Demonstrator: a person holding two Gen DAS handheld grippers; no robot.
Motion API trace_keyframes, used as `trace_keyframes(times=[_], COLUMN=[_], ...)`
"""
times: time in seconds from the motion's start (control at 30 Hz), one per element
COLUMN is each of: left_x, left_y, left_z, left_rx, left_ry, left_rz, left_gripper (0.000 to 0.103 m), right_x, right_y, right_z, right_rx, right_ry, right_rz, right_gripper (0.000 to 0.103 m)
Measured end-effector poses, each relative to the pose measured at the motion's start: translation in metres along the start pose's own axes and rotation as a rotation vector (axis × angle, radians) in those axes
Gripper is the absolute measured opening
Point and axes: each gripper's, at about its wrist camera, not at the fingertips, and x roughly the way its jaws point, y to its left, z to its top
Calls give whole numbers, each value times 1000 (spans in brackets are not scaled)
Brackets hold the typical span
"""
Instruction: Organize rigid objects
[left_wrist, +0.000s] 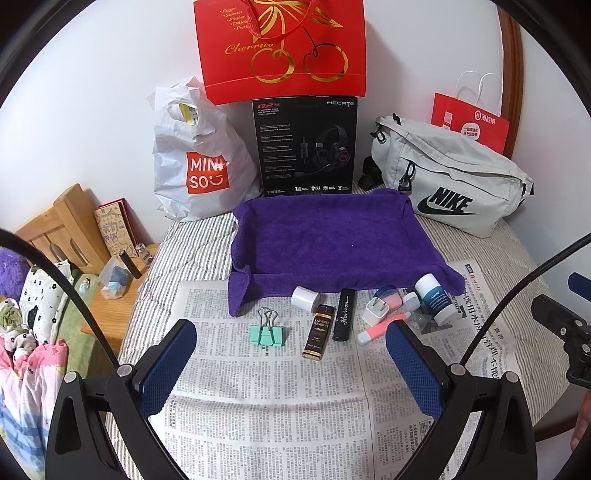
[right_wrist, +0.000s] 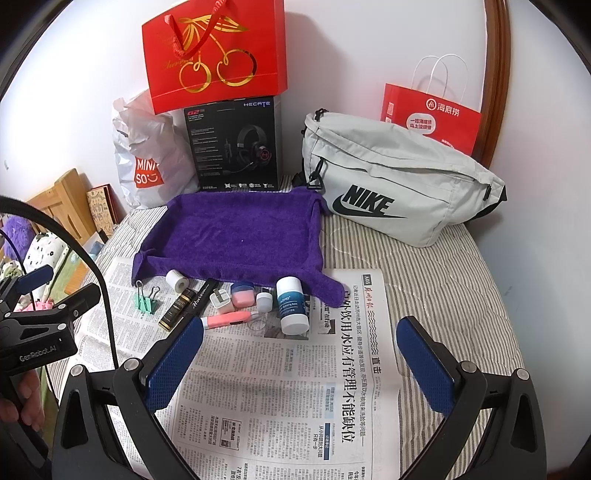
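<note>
A row of small items lies on newspaper (left_wrist: 266, 387) in front of a purple towel-lined tray (left_wrist: 332, 236): a mint binder clip (left_wrist: 266, 330), a white roll (left_wrist: 304, 298), a brown Grand Reserve bottle (left_wrist: 318, 332), a black Horizon tube (left_wrist: 344, 314), a white plug (left_wrist: 375, 312), a pink pen (left_wrist: 380, 326), a pink jar (left_wrist: 388, 297) and a blue-labelled bottle (left_wrist: 436, 299). My left gripper (left_wrist: 291, 354) is open and empty, just short of the clip and bottle. My right gripper (right_wrist: 299, 350) is open and empty, in front of the blue-labelled bottle (right_wrist: 293, 304) and pen (right_wrist: 227, 319).
Behind the tray (right_wrist: 236, 232) stand a Miniso bag (left_wrist: 199, 162), a black headset box (left_wrist: 306, 144) with a red cherry bag (left_wrist: 280, 48) on it, a grey Nike bag (left_wrist: 450, 177) and a red paper bag (left_wrist: 469, 122). A wooden bedside stand (left_wrist: 110, 295) is at the left.
</note>
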Motion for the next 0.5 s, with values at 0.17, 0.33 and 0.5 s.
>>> trace_keyframes(times=[0.17,0.33,0.5], left_x=[1,12,36], left_y=[1,8,18], left_z=[-2,-1,-3], left_rx=[0,-13,-1], left_ry=[4,12,28], left_rz=[-6,-5,30], left_gripper=[103,103,103], right_x=[1,6,16], right_y=[-1,-6,-14], right_z=[0,0,-1], right_rx=[-2,9,25], right_ry=[2,4,16], right_rz=[-1,2,5], right_gripper=[103,103,103])
